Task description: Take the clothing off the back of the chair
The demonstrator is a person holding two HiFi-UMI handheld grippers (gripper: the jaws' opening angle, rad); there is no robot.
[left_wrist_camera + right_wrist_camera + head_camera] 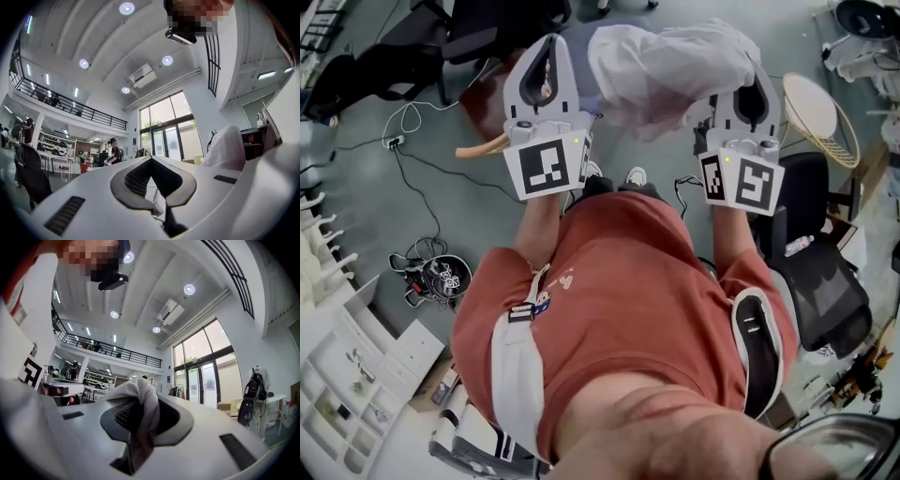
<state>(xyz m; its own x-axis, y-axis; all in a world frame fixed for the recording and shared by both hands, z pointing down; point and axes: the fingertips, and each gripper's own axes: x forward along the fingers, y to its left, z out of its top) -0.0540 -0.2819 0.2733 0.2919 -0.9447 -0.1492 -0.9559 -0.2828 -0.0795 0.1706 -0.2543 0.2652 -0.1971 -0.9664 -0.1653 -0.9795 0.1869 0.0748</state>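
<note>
Two grippers are held up side by side in front of the person, both pointing roughly level and away from the body. The right gripper (143,401) has its jaws closed on the clothing (670,70), a white garment: in the right gripper view a fold of the fabric is pinched between the jaws and bulges out over their tips. In the head view the garment sits at about 12 to 1 o'clock, bunched in the air between the two grippers, with its bulk nearer the right one and hanging over it.

The left gripper (151,158) has its jaws together at the tips, and no fabric comes out past them. A pale scrap shows in the gap behind the tips, but I cannot tell what it is. From this gripper the garment shows as a white lump at about 3 o'clock, apart from its jaws.

On the floor, a black office chair (825,281) stands at about 3 to 4 o'clock. A tangle of cables (427,274) lies at about 9 o'clock.
</note>
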